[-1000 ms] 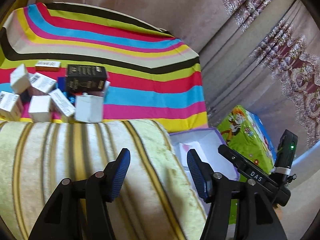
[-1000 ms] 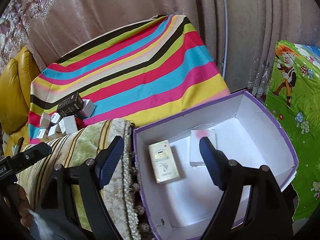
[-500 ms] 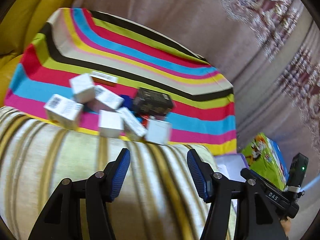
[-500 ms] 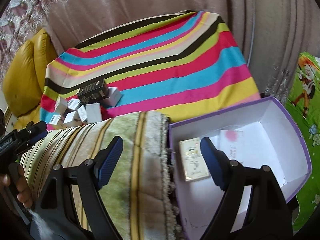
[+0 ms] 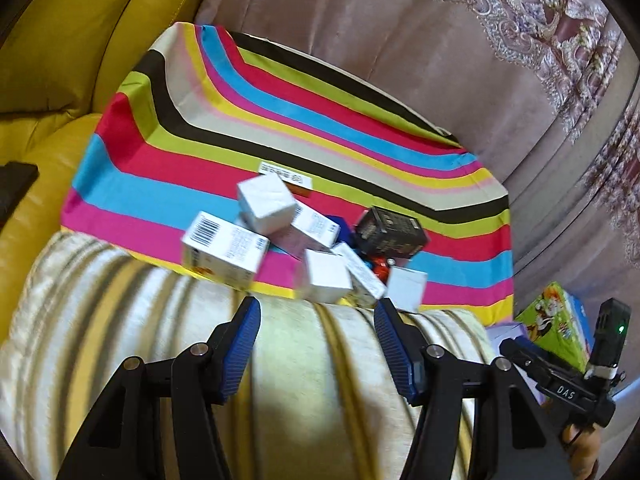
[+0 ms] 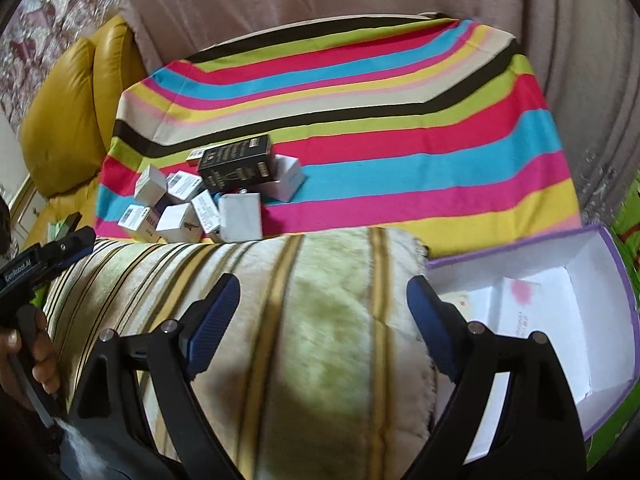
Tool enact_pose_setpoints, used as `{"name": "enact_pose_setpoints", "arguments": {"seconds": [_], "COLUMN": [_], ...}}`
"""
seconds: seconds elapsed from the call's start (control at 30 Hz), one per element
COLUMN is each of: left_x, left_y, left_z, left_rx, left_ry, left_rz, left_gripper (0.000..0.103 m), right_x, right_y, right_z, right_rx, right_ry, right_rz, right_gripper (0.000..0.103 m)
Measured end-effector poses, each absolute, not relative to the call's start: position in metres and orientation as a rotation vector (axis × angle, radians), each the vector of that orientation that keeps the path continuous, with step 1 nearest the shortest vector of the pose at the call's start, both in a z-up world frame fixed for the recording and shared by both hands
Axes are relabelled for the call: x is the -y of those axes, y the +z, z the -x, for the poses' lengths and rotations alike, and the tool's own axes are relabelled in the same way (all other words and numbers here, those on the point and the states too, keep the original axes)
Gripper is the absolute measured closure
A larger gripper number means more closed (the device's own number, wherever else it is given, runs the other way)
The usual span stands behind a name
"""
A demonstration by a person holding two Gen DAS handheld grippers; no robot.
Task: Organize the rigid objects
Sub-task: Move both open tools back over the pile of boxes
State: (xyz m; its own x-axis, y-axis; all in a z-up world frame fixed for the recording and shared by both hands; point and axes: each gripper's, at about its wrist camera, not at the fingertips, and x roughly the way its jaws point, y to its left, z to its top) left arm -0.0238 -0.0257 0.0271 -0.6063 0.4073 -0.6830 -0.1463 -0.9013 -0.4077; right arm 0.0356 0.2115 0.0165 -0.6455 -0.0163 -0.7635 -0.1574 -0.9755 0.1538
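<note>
We hold the left gripper (image 5: 316, 320) spread, empty, above a striped cushion (image 5: 280, 380); small boxes (image 6: 208, 196) piled on the striped cloth (image 6: 360, 120) beyond; right gripper (image 6: 322, 296) spread w/ nothing; purple-rimmed box (image 6: 624, 292) at right.

Curtained corner with a striped table
Pinkish embroidered curtains (image 5: 460, 32) hang behind the rainbow-striped tablecloth (image 6: 360, 120); a mustard leather armchair (image 5: 72, 40) stands beside it, a striped plush cushion (image 6: 312, 320) in front.
</note>
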Motion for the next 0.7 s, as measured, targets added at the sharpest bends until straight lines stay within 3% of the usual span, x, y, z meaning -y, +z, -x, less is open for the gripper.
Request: {"name": "enact_pose_setpoints", "arguments": {"seconds": [0.7], "left_x": [0.019], "left_y": [0.021], "left_z": [0.101], "left_rx": [-0.135], "left_ry": [2.452], "left_rz": [1.245], "left_gripper": [0.043], "right_x": [-0.167], "right_y": [0.017], "right_z": [0.040], "right_rx": [-0.223], "right_ry": [2.802], "right_rz": [1.355], "right_gripper": [0.010]}}
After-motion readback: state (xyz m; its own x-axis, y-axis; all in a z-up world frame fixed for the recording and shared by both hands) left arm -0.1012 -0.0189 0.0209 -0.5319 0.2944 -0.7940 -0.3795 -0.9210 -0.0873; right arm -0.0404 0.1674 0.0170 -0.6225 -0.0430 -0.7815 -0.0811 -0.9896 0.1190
